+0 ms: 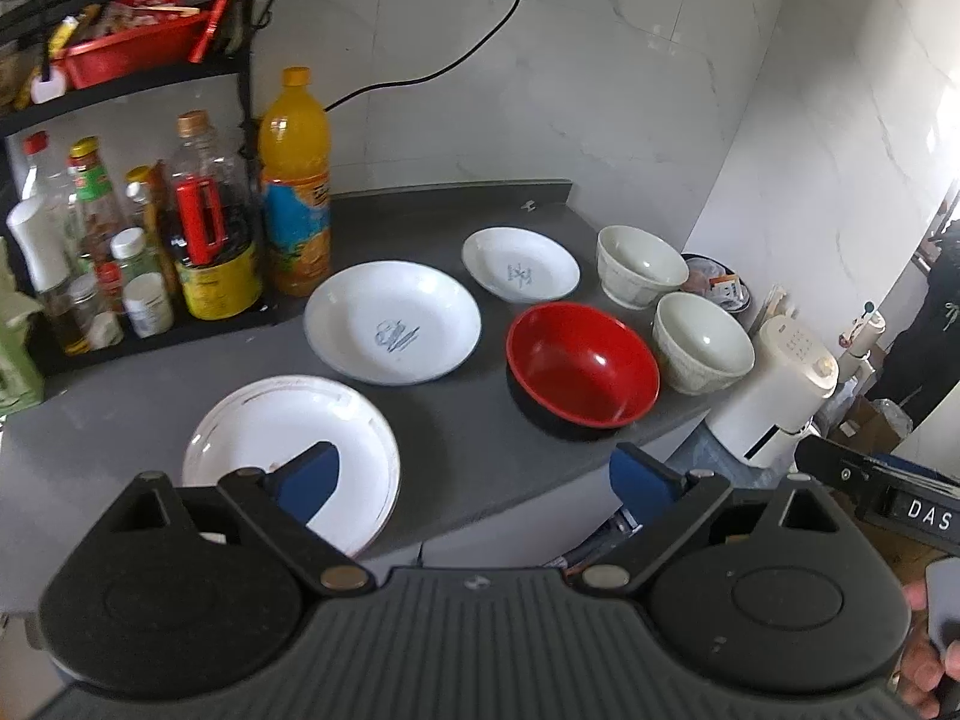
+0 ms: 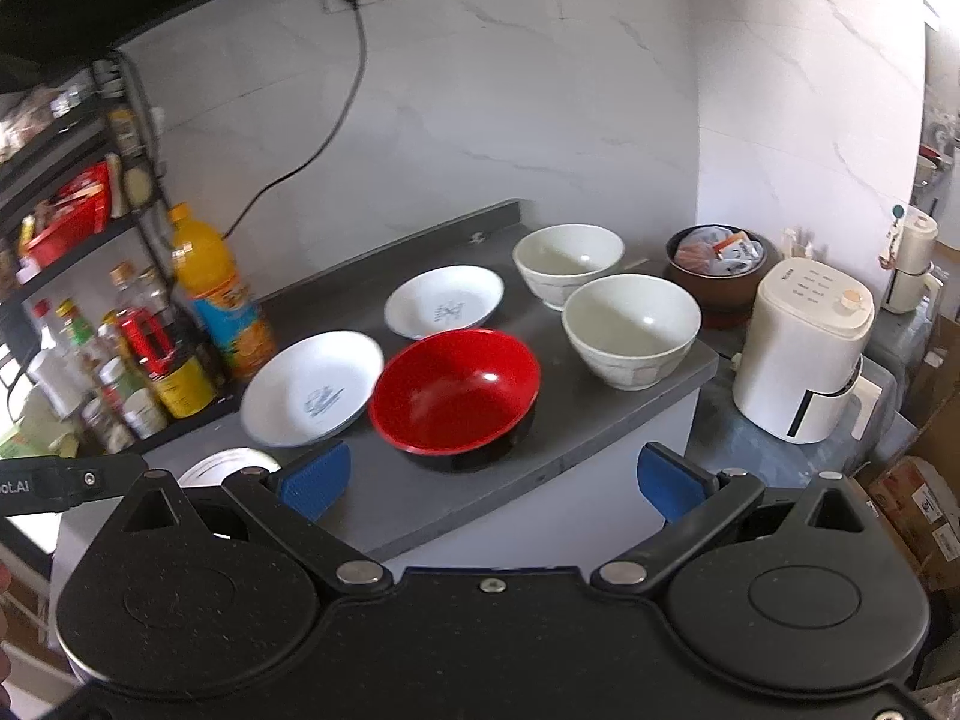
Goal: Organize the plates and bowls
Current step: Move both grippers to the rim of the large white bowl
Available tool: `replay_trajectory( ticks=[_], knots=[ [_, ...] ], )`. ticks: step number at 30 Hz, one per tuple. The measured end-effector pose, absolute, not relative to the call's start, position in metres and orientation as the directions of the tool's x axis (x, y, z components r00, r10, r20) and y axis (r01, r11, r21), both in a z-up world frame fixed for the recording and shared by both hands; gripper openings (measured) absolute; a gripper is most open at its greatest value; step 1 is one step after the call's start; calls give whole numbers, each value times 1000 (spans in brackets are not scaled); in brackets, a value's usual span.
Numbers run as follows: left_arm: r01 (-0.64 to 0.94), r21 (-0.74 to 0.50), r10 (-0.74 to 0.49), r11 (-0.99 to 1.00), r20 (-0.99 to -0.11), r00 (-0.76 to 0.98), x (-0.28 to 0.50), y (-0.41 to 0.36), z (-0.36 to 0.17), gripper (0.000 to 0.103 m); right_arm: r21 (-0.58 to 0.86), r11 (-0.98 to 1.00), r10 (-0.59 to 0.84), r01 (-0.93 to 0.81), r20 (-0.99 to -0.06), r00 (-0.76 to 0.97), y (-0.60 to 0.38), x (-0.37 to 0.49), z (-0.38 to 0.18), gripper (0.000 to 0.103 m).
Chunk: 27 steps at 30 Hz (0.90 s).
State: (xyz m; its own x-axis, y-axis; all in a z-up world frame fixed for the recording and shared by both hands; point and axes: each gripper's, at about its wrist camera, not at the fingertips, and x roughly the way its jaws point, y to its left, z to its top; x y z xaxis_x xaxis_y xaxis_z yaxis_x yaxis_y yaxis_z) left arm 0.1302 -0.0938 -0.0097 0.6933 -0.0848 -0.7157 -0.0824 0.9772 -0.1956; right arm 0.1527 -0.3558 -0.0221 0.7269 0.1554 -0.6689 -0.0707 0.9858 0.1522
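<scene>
On the grey counter (image 1: 456, 438) lie three white plates: a plain one (image 1: 288, 450) nearest me, a larger one with a blue mark (image 1: 393, 321) behind it, and a small one (image 1: 521, 263) further back. A red bowl (image 1: 582, 363) stands at the right, with two pale bowls (image 1: 702, 342) (image 1: 641, 264) beyond it. My left gripper (image 1: 480, 480) hangs open above the counter's front edge, its left pad over the plain plate. My right gripper (image 2: 495, 480) is open too, just in front of the red bowl (image 2: 454, 389), holding nothing.
A black rack (image 1: 138, 180) of bottles and jars fills the left side, with an orange juice bottle (image 1: 295, 180) beside it. A white air fryer (image 2: 804, 354) and a brown bowl of packets (image 2: 717, 267) stand past the counter's right end. A power cord (image 2: 336, 120) hangs down the wall.
</scene>
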Motion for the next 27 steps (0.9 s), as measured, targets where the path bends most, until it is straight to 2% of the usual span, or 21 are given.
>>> replay_trajectory(
  ticks=[13, 17, 21, 25, 27],
  knots=[
    [-3, -207, -149, 978, -712, 687, 240, -89, -29, 88, 140, 988, 52, 62, -686, 726, -355, 223, -47, 96],
    [28, -195, -164, 980, -726, 668, 264, -95, -38, 82, 143, 985, 26, 101, -692, 722, -360, 237, -54, 86],
    [49, -215, -195, 975, -739, 645, 280, -104, -44, 78, 145, 982, 15, 121, -699, 715, -367, 251, -60, 85],
    [59, -220, -208, 974, -751, 627, 300, -118, -51, 74, 156, 979, 18, 133, -710, 704, -381, 268, -69, 76],
    [54, -229, -212, 972, -755, 621, 310, -125, -54, 72, 163, 977, 23, 136, -718, 695, -389, 279, -74, 76]
  ],
)
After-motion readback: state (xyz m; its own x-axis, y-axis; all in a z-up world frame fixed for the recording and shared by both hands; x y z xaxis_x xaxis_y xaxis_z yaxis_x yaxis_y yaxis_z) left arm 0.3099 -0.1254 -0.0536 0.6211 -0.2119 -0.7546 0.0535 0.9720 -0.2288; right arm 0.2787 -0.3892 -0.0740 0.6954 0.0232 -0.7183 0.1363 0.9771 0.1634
